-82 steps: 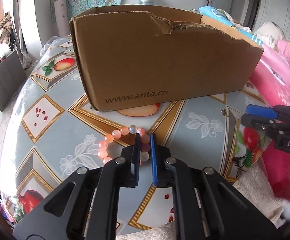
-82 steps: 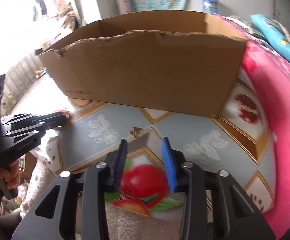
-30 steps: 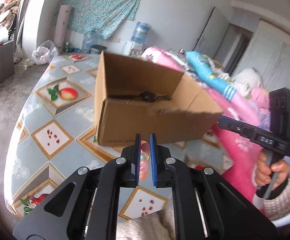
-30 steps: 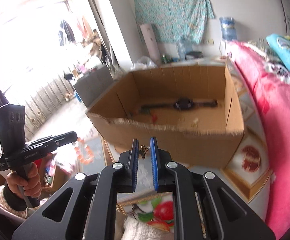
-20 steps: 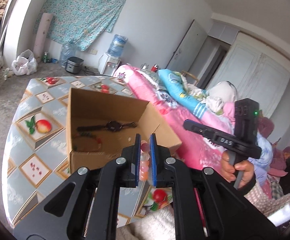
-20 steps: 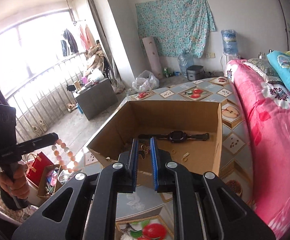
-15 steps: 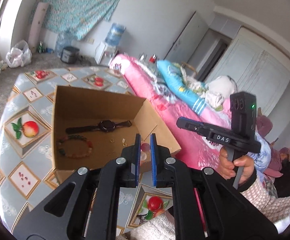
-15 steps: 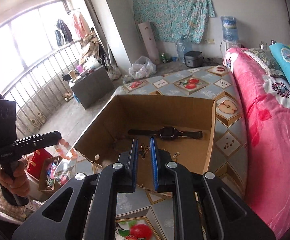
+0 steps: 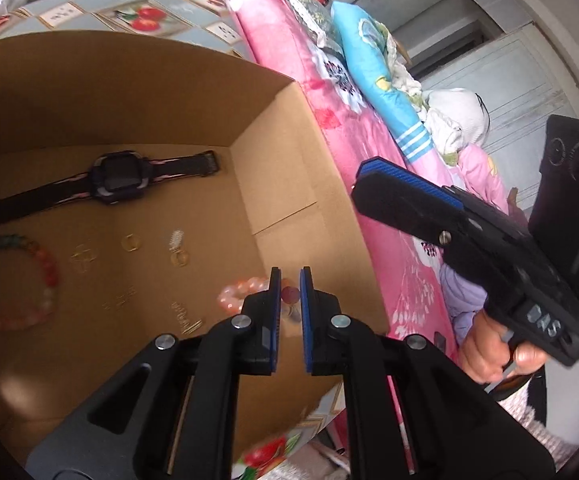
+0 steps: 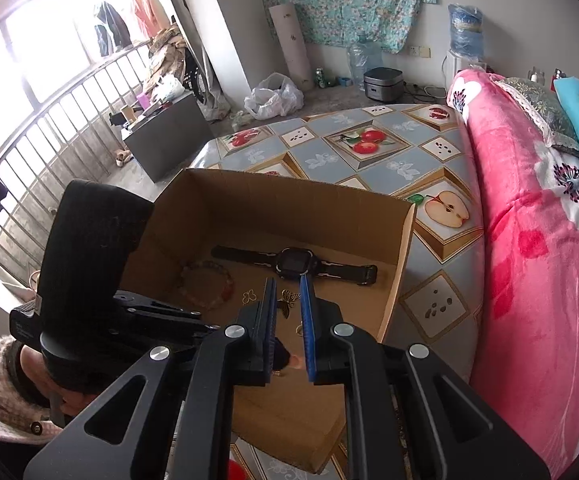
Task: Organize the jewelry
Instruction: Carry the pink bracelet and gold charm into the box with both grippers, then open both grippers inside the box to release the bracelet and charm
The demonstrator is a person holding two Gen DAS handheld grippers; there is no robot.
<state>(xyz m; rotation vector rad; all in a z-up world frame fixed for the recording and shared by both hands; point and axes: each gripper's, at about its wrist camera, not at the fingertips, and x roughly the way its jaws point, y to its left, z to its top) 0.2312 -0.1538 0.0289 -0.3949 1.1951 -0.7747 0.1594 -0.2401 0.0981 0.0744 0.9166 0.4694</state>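
Left gripper (image 9: pixel 288 294) over open brown cardboard box (image 9: pixel 273 152), jaws nearly closed, pinching pale pink-orange bead bracelet (image 9: pixel 241 294). Bracelet loop dangling left of and below tips, above box floor near right wall. Already on floor, left to right: multicoloured bead bracelet (image 9: pixel 13 280), dark wristwatch with black strap (image 9: pixel 115 178) lying long axis across the far side, small gold rings (image 9: pixel 131 242).

Right gripper (image 10: pixel 288 298) likewise nearly closed, gripping small gold butterfly-shaped trinket (image 10: pixel 287 300) at fingertips, poised over box interior just short of watch.

Judgement: both items directly above box floor; release straight down suffices. Left gripper lower, nearer floor. Risk: bracelet snagging on pad.
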